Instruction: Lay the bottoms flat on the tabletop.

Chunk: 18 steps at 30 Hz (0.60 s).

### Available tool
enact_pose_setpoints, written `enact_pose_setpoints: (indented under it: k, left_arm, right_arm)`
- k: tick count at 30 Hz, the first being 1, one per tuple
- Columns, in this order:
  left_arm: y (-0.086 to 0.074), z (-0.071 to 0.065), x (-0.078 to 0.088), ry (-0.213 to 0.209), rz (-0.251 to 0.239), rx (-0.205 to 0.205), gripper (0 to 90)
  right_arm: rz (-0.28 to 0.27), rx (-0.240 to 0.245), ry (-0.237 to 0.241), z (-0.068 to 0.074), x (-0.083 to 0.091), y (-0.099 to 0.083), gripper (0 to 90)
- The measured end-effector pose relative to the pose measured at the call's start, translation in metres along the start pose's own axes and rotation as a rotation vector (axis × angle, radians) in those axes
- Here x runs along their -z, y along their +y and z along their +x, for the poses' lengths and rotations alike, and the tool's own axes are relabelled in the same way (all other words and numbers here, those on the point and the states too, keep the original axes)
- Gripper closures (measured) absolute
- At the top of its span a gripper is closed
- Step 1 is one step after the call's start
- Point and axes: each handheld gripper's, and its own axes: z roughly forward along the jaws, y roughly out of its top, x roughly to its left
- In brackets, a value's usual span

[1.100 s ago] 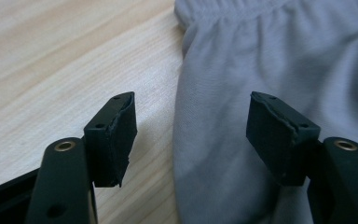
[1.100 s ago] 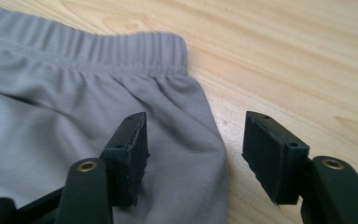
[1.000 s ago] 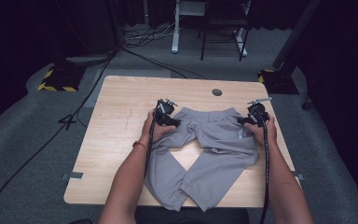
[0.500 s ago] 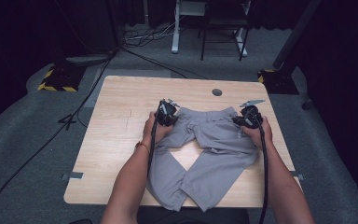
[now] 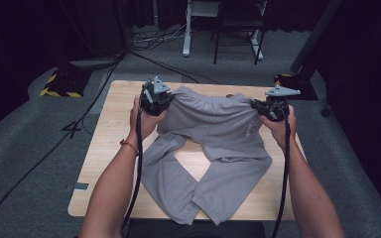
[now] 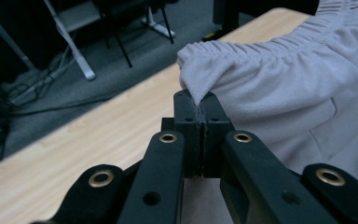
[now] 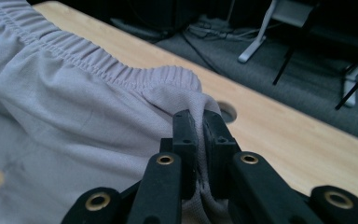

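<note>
while the left gripper (image 5: 155, 96) and right gripper (image 5: 274, 106) each pinched a waistband corner of the grey sweatpants (image 5: 213, 134) between pressed fingers, the waistband ran along the tabletop's (image 5: 110, 129) far edge, legs trailing toward the near edge.

Overhead light falls on the table (image 5: 114, 124), which is evenly lit and free of glare; the surrounding floor (image 5: 25, 148) sinks into near-black. The trousers (image 5: 218, 124) cast soft, short shadows. In both gripper views the cloth nearest the jaws is sharp, while everything beyond the jaws blurs and the frame edges dim.
</note>
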Motion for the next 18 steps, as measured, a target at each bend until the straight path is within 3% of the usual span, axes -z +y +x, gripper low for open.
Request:
enact_pose_setpoints:
  k: [6,10,14,15,17,18]
  left_arm:
    - [0.002,0.008,0.008,0.017,-0.038,0.001,87.8]
    - [0.002,0.016,-0.002,0.046,-0.027,0.025,86.8]
    - [-0.007,0.018,-0.018,0.047,0.004,0.058,85.9]
    - [-0.014,0.017,-0.029,0.046,0.032,0.076,85.4]
    - [-0.023,0.016,-0.043,0.061,0.07,0.096,79.5]
    - [-0.028,0.014,-0.05,0.089,0.102,0.11,72.7]
  right_arm:
    - [-0.037,0.012,-0.028,0.007,-0.003,0.006,85.3]
    - [-0.049,0.014,-0.033,0.008,-0.01,0.005,85.1]
    - [-0.029,-0.003,-0.039,0.006,-0.023,0.001,84.6]
    - [-0.016,-0.005,-0.038,0.006,-0.027,-0.001,84.2]
    - [0.019,0.008,-0.062,0.005,-0.036,-0.005,82.3]
    - [0.034,0.009,-0.075,0.004,-0.042,-0.007,79.5]
